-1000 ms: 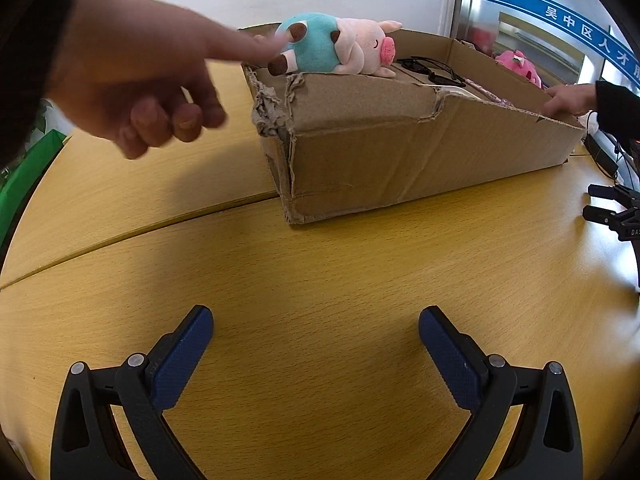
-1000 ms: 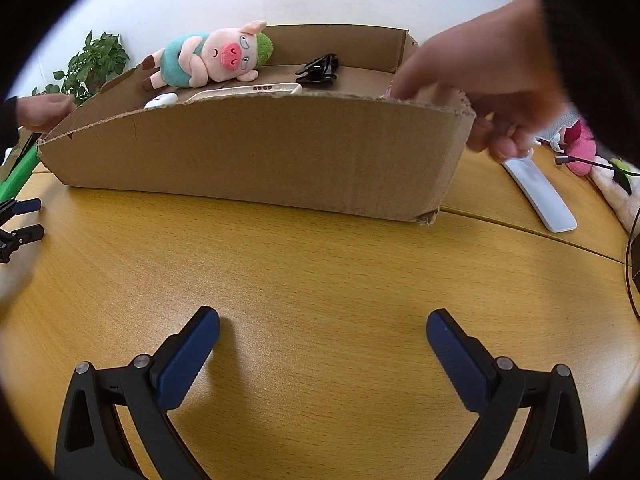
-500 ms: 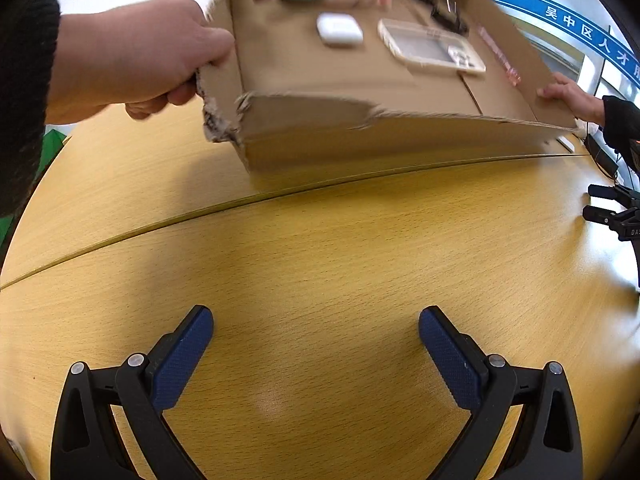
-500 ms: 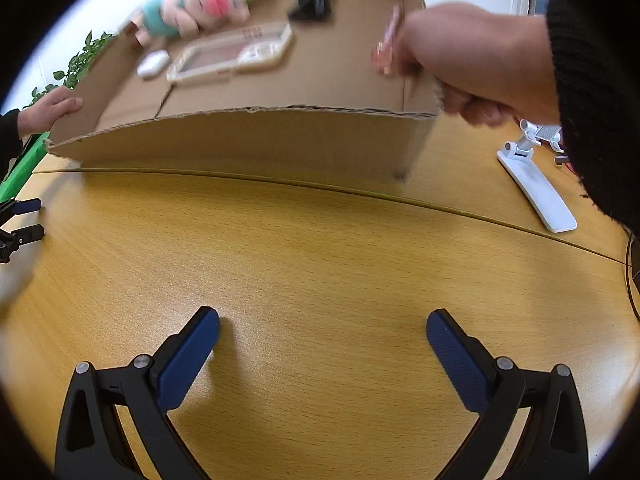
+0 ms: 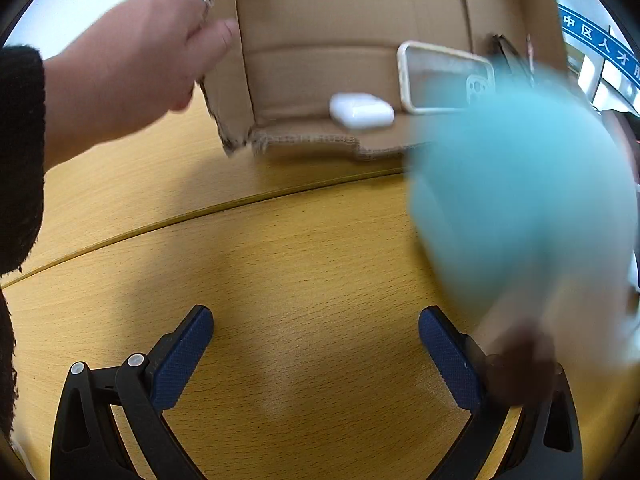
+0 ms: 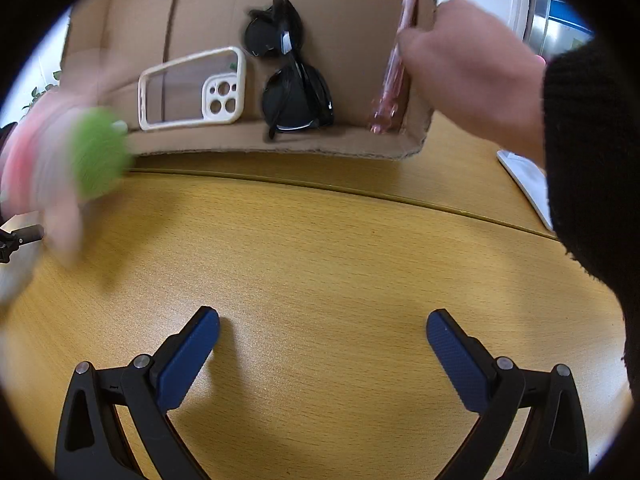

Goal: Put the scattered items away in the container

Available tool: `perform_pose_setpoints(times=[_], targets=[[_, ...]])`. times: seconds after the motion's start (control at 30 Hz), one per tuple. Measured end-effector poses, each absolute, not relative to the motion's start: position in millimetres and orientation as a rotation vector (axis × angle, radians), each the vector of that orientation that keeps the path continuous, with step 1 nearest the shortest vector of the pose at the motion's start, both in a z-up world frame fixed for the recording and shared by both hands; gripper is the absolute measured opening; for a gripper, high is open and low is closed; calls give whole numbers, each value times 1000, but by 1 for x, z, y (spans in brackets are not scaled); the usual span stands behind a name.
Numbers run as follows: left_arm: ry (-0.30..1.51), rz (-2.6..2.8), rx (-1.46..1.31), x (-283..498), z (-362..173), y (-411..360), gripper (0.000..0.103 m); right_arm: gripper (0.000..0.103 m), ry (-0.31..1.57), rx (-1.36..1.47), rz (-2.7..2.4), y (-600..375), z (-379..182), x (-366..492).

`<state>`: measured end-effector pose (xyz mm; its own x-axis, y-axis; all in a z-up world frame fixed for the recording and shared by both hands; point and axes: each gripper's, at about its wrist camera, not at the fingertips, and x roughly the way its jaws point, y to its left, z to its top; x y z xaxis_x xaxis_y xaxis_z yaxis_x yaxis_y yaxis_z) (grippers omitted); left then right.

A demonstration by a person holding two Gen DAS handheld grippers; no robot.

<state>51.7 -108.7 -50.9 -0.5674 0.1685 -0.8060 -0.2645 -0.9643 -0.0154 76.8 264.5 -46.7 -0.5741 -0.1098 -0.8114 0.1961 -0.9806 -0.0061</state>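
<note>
Box: the cardboard box (image 5: pixel 320 20) is tipping steeply toward both cameras, its low front edge just above the wooden table (image 5: pixel 300 260).
Hands: one hand (image 5: pixel 132 64) in a black sleeve is gripping the box's torn corner in the left view; another hand (image 6: pixel 468 72) is holding the opposite wall in the right view.
Plush toy: a blurred toy, blue (image 5: pixel 520 200) in the left view and pink and green (image 6: pixel 72 160) in the right, is showing in front of the box's low edge, over the table.
Still inside: a white earbud case (image 5: pixel 362 111), a clear phone case (image 6: pixel 192 88), black sunglasses (image 6: pixel 296 92) and a pink pen (image 6: pixel 394 68) are lying against the box's low edge.
Left gripper (image 5: pixel 316 356): sitting low over the table, jaws wide apart, holding nothing.
Right gripper (image 6: pixel 322 360): likewise spread wide and empty.
</note>
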Motion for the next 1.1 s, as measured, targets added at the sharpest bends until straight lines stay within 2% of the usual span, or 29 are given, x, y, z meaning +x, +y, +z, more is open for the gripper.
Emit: perform_pose_setpoints(times=[1.1], targets=[[161,2573,-1307,51,-51,-109,103,103,142,1350,-2639,263,-42,75]])
